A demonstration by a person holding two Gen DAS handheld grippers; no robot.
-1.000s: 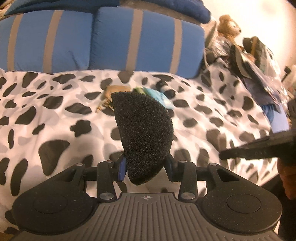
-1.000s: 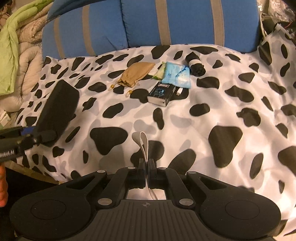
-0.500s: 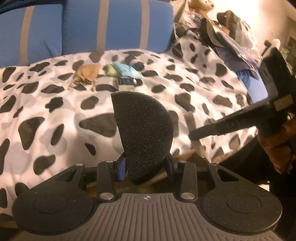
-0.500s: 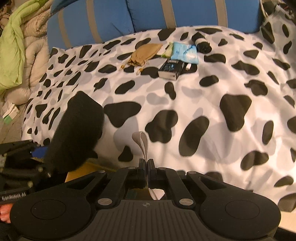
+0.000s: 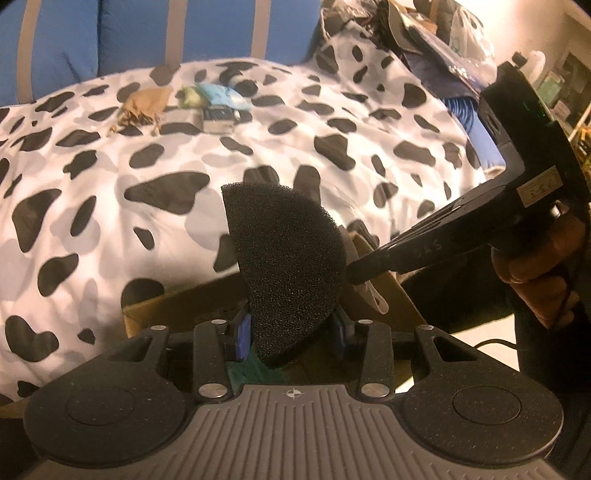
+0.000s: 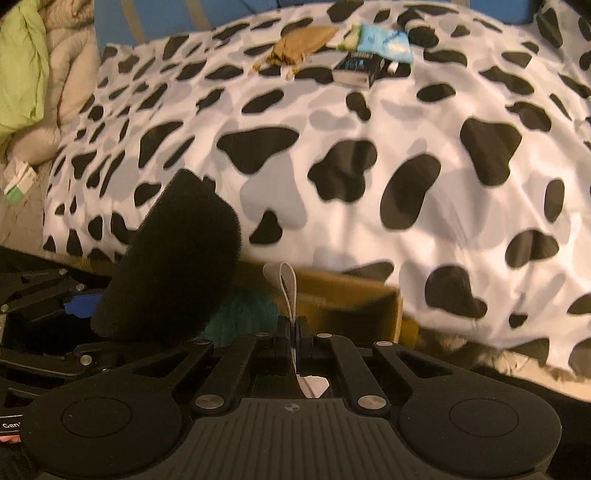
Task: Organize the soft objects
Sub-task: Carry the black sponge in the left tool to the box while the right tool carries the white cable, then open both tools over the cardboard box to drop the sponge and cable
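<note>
My left gripper [image 5: 291,332] is shut on a black foam half-disc [image 5: 284,266], which stands upright between the blue pads [image 5: 242,334]. My right gripper [image 6: 294,332] is shut on a thin whitish strap loop [image 6: 288,288]. Both hang over an open cardboard box [image 6: 351,291] at the bed's near edge, with a teal soft thing [image 6: 243,310] inside it. In the right wrist view the foam [image 6: 173,266] is at the left, close to the strap. In the left wrist view the right gripper [image 5: 354,275] reaches in from the right, its strap [image 5: 376,299] dangling beside the foam.
A cow-print duvet [image 6: 369,166] covers the bed. At its far side lie a tan pouch [image 6: 303,40], a blue packet [image 6: 384,40], a dark box [image 6: 358,68] and a black roll [image 6: 421,33]. Blue striped cushions [image 5: 129,33] stand behind; a green blanket [image 6: 18,62] lies left.
Both grippers have drawn back from the bed and tilted down, so the cardboard box at the bed's edge has come into view under them. They now sit closer together. Both grips are unchanged.
</note>
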